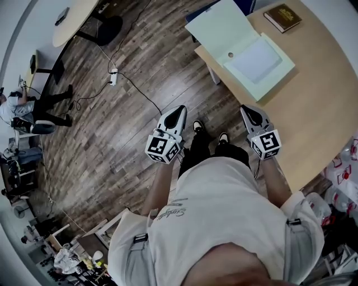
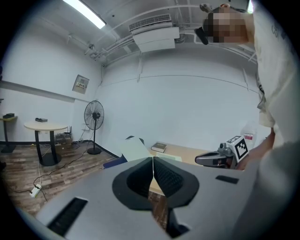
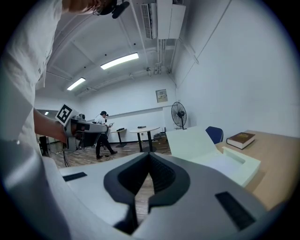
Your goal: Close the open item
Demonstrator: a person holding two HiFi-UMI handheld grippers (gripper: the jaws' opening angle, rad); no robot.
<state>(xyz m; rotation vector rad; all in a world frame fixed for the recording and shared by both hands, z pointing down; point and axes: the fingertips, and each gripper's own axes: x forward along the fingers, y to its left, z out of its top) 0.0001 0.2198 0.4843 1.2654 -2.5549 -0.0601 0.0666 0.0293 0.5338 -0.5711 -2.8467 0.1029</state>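
Nothing is done yet: the box [image 1: 254, 61] at one o'clock lies open on the desk [image 1: 319, 100]. The left gripper [image 1: 179, 111] and right gripper [image 1: 248, 111] have their fingers closed on nothing.

Dark plank floor [image 1: 140, 111]; a round table [image 1: 72, 19] at eleven o'clock, the light wooden table [image 1: 319, 117] at three. White walls [image 2: 197, 108], a standing fan [image 2: 94, 115], a ceiling strip light [image 2: 89, 14] overhead.

At one o'clock we've got a matt, cardboard-looking box [image 1: 254, 58] on a smooth light-wood table [image 1: 319, 106], over a dark, grainy wood-plank floor [image 1: 134, 128].
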